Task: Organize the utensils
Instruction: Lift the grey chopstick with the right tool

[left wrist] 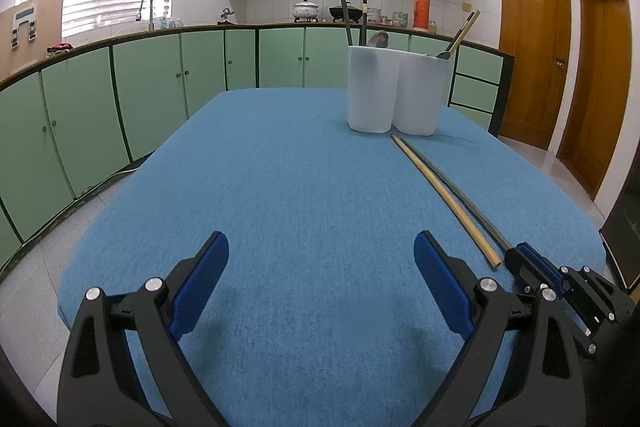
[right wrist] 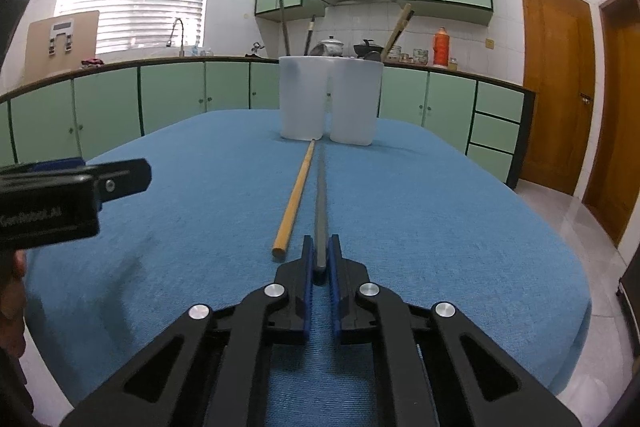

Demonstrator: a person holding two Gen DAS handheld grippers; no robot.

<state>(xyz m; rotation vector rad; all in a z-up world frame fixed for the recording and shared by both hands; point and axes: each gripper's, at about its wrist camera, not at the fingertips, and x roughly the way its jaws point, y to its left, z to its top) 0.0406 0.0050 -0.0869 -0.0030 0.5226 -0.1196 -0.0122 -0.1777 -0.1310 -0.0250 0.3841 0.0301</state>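
Black linkage arms with blue pads fill the bottom of both views. At the lower centre of the right wrist view, the right gripper (right wrist: 320,259) has its jaws pressed together on the near end of a grey chopstick (right wrist: 321,203), which runs straight up the frame toward two white holders. Just left of it, not touching the pads, lies a wooden chopstick (right wrist: 294,197), angled slightly so that its far tip comes close to the base of the left white holder (right wrist: 302,99). The right white holder (right wrist: 354,103) stands just beside the first, the two seemingly touching near the middle of the frame. Both chopsticks rest on the blue tablecloth (right wrist: 200,227). Dark and wooden utensil handles stick up out of the holders; what exactly they are I cannot tell. At the left edge of this view the left gripper (right wrist: 120,175) shows side-on as a black body, with part of a hand below it at the frame's edge. In the left wrist view the left gripper (left wrist: 322,255) sits at the bottom centre with its jaws spread wide and only bare cloth between the pads. The holders stand in the upper middle right, the two chopsticks slant down from them toward the lower right, and there the right gripper (left wrist: 520,259) grips the grey one. Green cabinets (left wrist: 160,83) curve along the background beneath a counter with pots.
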